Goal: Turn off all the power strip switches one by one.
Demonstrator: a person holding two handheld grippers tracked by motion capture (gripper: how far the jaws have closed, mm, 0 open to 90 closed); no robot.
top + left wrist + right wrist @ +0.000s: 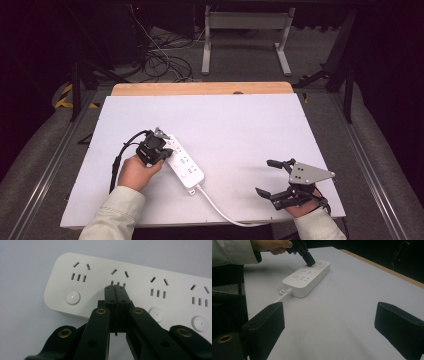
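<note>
A white power strip (185,168) with several sockets and round buttons lies on the left half of the white table (240,120). My left gripper (164,150) is shut and points down at it. In the left gripper view the closed tips (115,287) sit over the second socket's slots on the power strip (140,291), hiding that socket's button. The first button (72,297) shows a small lit dot. The right gripper view has the power strip (308,277) under the left gripper (309,262). My right gripper (268,178) (332,316) stands open and empty near the front right.
The strip's white cord (220,210) runs from its near end to the table's front edge. A wooden edge (200,88) borders the table's far side. Beyond it are floor cables (160,60) and a white table frame (245,30).
</note>
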